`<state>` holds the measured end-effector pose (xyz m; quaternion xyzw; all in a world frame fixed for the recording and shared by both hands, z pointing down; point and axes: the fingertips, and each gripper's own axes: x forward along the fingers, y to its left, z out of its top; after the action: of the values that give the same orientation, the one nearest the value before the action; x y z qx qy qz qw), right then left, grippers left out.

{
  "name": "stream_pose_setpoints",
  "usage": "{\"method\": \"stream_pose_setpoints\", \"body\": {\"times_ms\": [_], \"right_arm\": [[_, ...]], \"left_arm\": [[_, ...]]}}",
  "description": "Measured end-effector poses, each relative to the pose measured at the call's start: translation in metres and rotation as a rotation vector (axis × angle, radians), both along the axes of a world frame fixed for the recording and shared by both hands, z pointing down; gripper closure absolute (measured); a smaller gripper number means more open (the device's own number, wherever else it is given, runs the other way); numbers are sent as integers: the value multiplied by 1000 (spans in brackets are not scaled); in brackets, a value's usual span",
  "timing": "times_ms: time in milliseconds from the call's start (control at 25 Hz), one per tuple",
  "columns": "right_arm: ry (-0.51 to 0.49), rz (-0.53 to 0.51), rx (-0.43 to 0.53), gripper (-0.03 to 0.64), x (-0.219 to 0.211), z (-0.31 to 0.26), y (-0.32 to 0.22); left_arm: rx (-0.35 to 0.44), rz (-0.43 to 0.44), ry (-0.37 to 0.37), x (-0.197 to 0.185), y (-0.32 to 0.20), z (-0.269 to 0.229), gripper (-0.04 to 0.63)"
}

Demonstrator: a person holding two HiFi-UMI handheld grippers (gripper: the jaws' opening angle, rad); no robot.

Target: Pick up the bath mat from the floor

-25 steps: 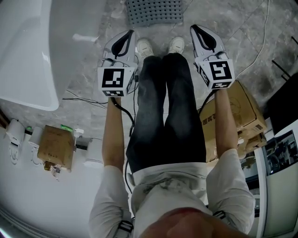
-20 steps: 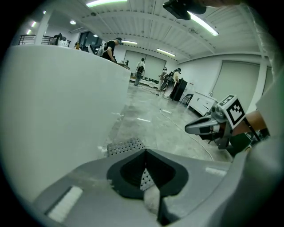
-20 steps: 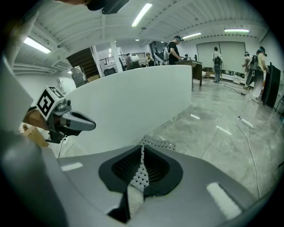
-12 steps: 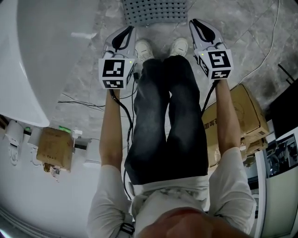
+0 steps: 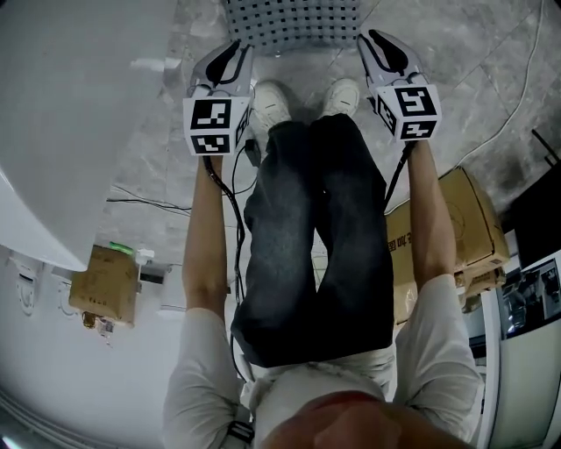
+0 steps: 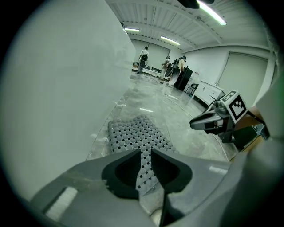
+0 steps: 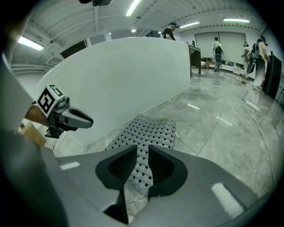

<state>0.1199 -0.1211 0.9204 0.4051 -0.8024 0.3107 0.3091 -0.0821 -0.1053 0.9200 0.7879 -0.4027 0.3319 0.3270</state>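
Head view: a person stands on the grey marble floor [image 5: 473, 79], white shoes [image 5: 270, 96] side by side. The bath mat [image 5: 294, 22] lies flat on the floor just beyond the toes, cut off by the far edge of the picture. It is grey, with rows of small dark holes. The left tongs [image 5: 238, 46] are held out left of the shoes and the right tongs [image 5: 368, 37] to their right. Both point at the mat's near edge, one toward each near corner. A white tub [image 5: 53, 131] fills the left side. A cardboard box [image 5: 465, 219] stands right of the legs, and a white cable [image 5: 517, 79] trails over the floor at far right.

Left gripper view: the jaws of the left tongs stand a little apart and are opening, with nothing clamped between them. Through the narrow gap the mat shows on the floor ahead, close beside the tub wall on the left. The right tongs hang in the air at the right. A few people stand far off down the room.

Right gripper view: the jaws of the right tongs are likewise slightly parted and opening, and grip nothing. The mat lies on the floor beyond the gap, alongside the curved white tub. The left tongs are at the left.
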Motion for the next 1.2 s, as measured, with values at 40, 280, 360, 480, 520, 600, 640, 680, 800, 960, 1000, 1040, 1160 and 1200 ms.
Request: {"method": "stream_pose_setpoints", "body": {"times_ms": [40,280,360,480,520,600,640,680,800,960,1000,1040,1160,1200], "right_arm": [[1,-1,-6,531,-1,8,-1],[23,7,-33,471,6,53,-5],[30,19,-41,462,17,67,-7],[37,18,-55,432,17,84,-8],[41,16,-62,427,14,89,-8],[49,15,-76,400,11,100,-8],[50,20,-82,385,11,105,-8],[48,28,-89,367,12,111,-8],[34,52,-109,313,12,127,-10],[30,54,-126,259,9,145,-12],[28,55,-128,245,8,149,-13],[26,56,-130,237,8,153,-14],[26,54,-147,202,6,166,-13],[26,52,-155,187,5,170,-13]], "left_arm": [[-6,-2,-2,-1,0,8,509],[-53,-10,7,2,-3,54,468],[-66,-15,6,8,-5,69,448],[-83,-24,-4,2,-6,89,428],[-88,-27,-8,-3,-6,96,422],[-97,-41,-12,-11,-6,108,406],[-100,-53,-12,-13,-7,113,391],[-104,-67,-13,-15,-9,119,373],[-119,-101,-20,-21,-11,137,316],[-142,-115,-30,-23,-14,158,268],[-146,-117,-33,-23,-14,163,255],[-149,-119,-36,-24,-15,168,244],[-163,-135,-37,-26,-16,181,202],[-170,-142,-34,-26,-16,185,187]]}}
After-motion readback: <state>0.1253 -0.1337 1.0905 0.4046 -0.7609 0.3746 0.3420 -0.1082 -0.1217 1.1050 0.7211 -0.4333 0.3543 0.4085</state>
